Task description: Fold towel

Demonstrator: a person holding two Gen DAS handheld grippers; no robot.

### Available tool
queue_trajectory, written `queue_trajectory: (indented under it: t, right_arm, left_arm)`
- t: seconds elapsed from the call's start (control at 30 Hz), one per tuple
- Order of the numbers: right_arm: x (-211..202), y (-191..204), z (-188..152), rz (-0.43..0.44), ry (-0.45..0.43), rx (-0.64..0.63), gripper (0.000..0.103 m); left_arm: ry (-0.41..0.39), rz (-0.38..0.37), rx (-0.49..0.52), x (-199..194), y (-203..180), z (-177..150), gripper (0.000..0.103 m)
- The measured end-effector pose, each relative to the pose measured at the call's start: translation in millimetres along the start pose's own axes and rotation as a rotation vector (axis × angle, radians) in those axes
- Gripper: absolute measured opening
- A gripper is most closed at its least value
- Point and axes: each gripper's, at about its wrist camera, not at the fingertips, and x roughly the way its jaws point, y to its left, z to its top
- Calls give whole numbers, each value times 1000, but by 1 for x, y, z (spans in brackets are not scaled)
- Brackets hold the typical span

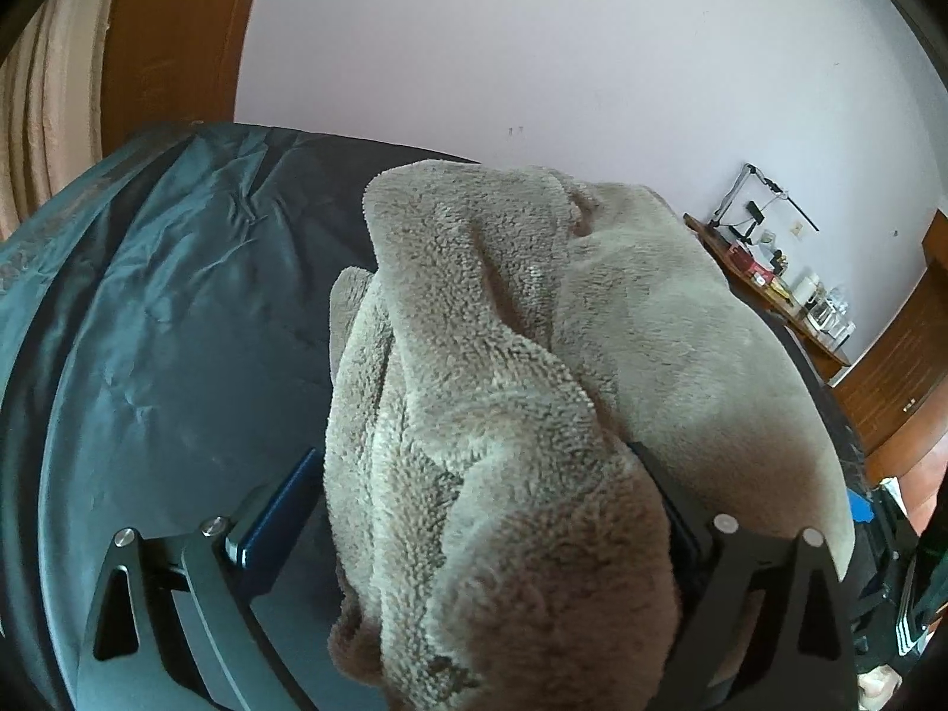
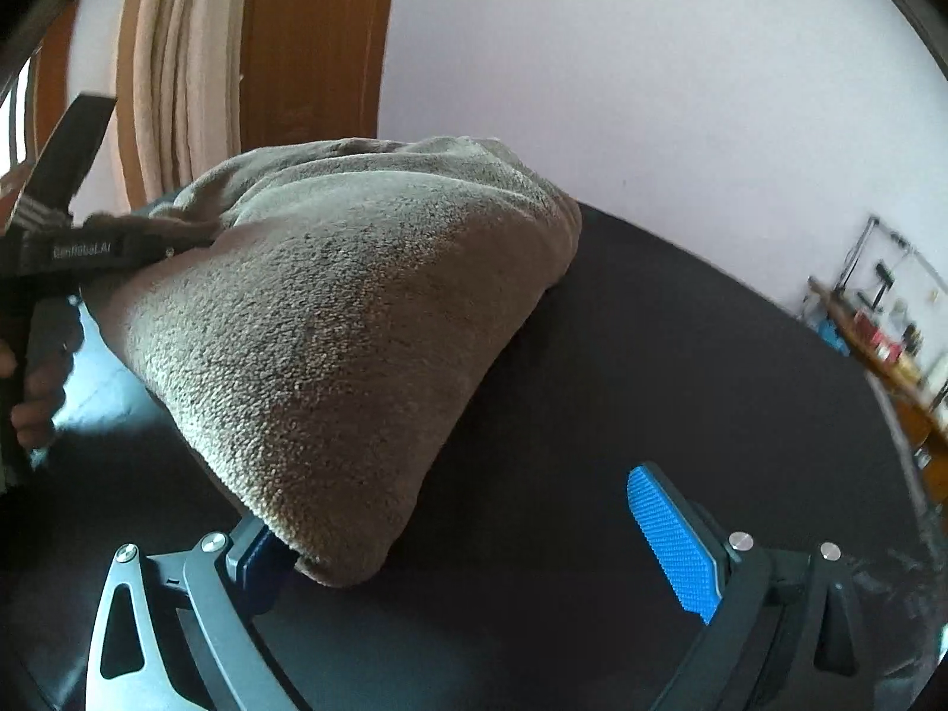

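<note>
A grey-brown fleecy towel (image 1: 503,355) lies bunched in a heap on a dark teal cover (image 1: 166,326). My left gripper (image 1: 471,456) stands open, wide around the near end of the heap; its left pad (image 1: 272,509) is clear of the cloth and the right finger is half buried under a fold. In the right wrist view the towel (image 2: 332,320) rises as a rounded mound. My right gripper (image 2: 447,503) is open too: a towel corner rests against its left finger, while the blue right pad (image 2: 675,545) is bare. The other gripper's body (image 2: 77,249) and a hand (image 2: 35,397) show at the far left.
The dark cover (image 2: 652,355) stretches to the right of the mound. A wooden shelf with small clutter (image 1: 782,290) stands against the pale wall at the right, and the same shelf (image 2: 889,349) is blurred there. A curtain (image 1: 35,118) and a brown door frame (image 2: 320,41) are behind.
</note>
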Motion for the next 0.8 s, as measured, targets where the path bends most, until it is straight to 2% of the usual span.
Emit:
queue_trajectory:
  t: [0.2, 0.3, 0.5, 0.6, 0.7, 0.8]
  right_arm:
    - [-12, 1, -3, 7, -36, -28, 102]
    - [-27, 13, -4, 6, -114, -76, 102]
    - [-59, 18, 2, 120, -285, -46, 102]
    - [-62, 21, 20, 172, -291, -48, 102]
    - [-46, 22, 45, 238, -259, -58, 102]
    - [-30, 24, 57, 315, -225, -55, 102]
  left_arm:
    - [15, -30, -46, -1, 7, 1, 100]
    - [23, -44, -75, -6, 11, 1, 100]
    - [13, -43, -98, -16, 14, 1, 100]
    - [11, -44, -105, -18, 14, 1, 100]
    - [11, -44, -108, -19, 14, 0, 100]
    - [14, -48, -120, -19, 17, 1, 100]
